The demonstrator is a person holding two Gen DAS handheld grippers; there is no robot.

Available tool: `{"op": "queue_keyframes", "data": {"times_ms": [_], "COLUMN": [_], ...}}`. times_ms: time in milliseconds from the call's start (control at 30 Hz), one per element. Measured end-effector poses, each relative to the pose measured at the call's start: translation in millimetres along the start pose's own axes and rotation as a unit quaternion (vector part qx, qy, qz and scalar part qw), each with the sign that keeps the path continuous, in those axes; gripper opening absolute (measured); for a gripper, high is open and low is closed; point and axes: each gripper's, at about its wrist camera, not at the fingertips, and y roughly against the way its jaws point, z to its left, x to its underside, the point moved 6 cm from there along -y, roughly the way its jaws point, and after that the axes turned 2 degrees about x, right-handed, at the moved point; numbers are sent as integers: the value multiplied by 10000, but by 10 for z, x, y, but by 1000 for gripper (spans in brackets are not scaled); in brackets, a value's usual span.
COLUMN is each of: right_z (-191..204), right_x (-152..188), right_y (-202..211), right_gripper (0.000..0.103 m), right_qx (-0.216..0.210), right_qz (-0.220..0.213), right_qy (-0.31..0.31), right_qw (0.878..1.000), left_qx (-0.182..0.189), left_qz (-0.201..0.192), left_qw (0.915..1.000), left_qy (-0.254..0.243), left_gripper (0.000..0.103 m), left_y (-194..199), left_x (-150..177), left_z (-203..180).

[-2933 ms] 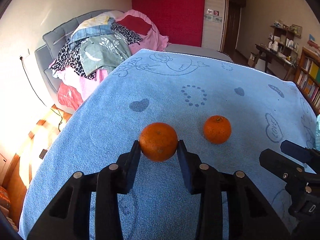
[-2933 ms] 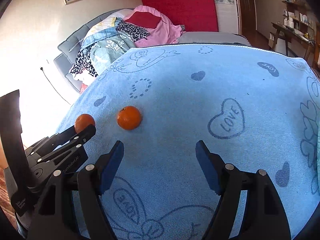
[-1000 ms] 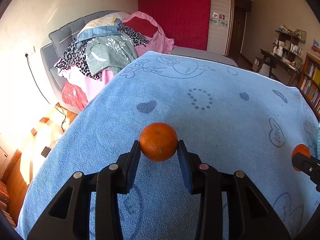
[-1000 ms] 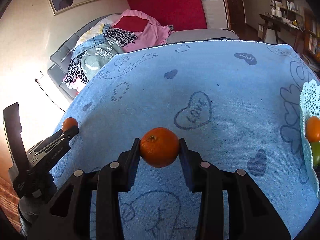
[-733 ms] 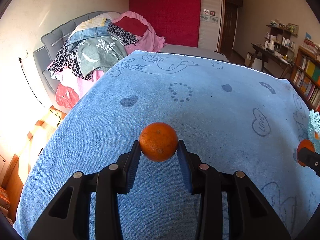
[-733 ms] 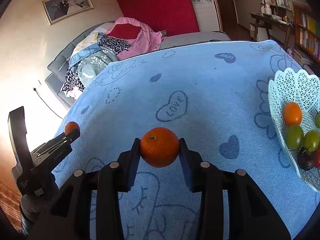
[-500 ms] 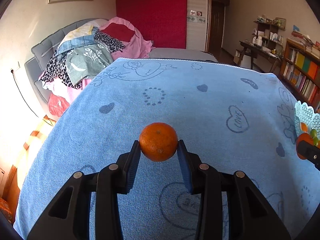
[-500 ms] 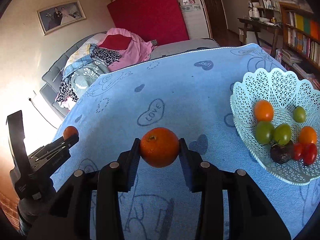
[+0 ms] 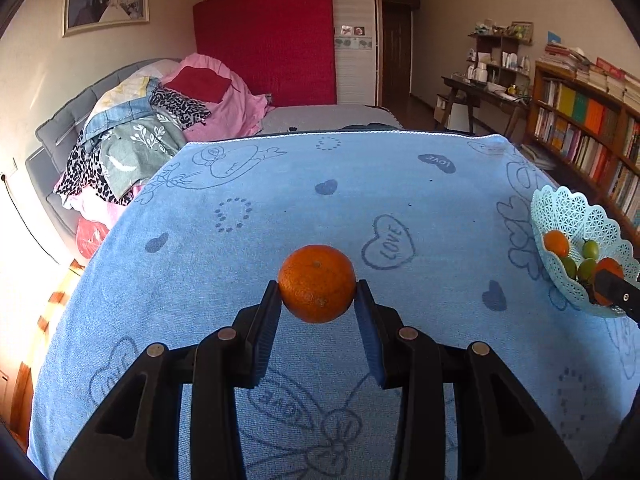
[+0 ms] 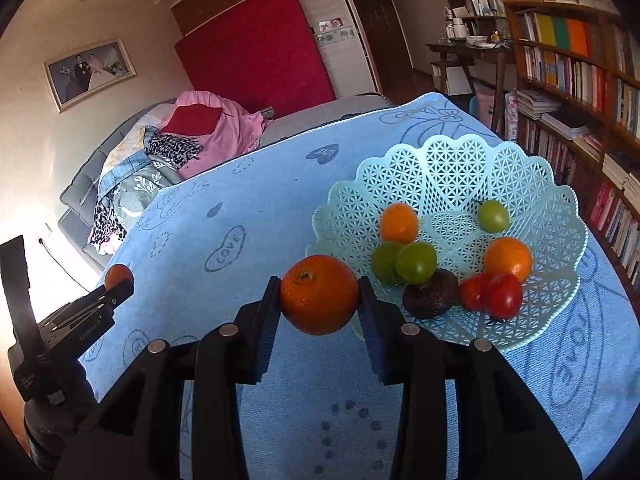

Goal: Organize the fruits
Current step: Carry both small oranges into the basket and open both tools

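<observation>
My left gripper (image 9: 317, 306) is shut on an orange (image 9: 317, 283), held above the blue towel (image 9: 240, 280). My right gripper (image 10: 319, 304) is shut on a second orange (image 10: 319, 294), just left of the pale green lattice basket (image 10: 452, 168). The basket holds oranges (image 10: 509, 259), green fruits (image 10: 416, 262), red fruits (image 10: 502, 295) and a dark fruit (image 10: 430, 294). In the left wrist view the basket (image 9: 576, 216) sits at the far right, with the right gripper's tip in front of it. The left gripper and its orange (image 10: 118, 274) show at the left of the right wrist view.
The blue towel (image 10: 240, 280) with heart and "LOVE" prints covers the table. Behind it a grey sofa carries a pile of clothes (image 9: 160, 136). A bookshelf (image 10: 580, 92) and a desk (image 9: 484, 92) stand to the right. A red panel (image 9: 264, 44) lines the far wall.
Both grippers have carried their oranges rightward across the towel. The basket has come fully into the right wrist view and entered the left wrist view.
</observation>
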Motion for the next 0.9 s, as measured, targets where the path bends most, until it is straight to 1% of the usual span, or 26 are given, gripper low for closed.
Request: {"op": "queue_keyframes", "data": {"times_ms": [100,333,467,700,900], "right_z": [-131,-349,-511,-752,-942], "right_x": [-35,-131,-217,-386,-432], "right_y": [5,-72,-122,-8,69], "right_gripper": [39,39,39,39,39], "right_qx": [96,176,376,654,824], "right_qz": [-26,-24,-73,-315,-375], "right_qy": [-76,-160,-231,-225,-304], "right_qw": [9999,9997,9990,9971,9954], "left_qx": [48,159,169,257,500], "left_qz": [-1,18,24,89,76], "left_qw": [9999,9994,9991,9981,9963], "left_qy": [-93,-308,-394,-547,-695], "left_gripper": [38,38,39,39,39], "left_y": [-10,-33,-81,-195,-235], "left_x": [-20,-57,-92,-130,-231], "left_z": [-143,-411,-532,-754,-1015]}}
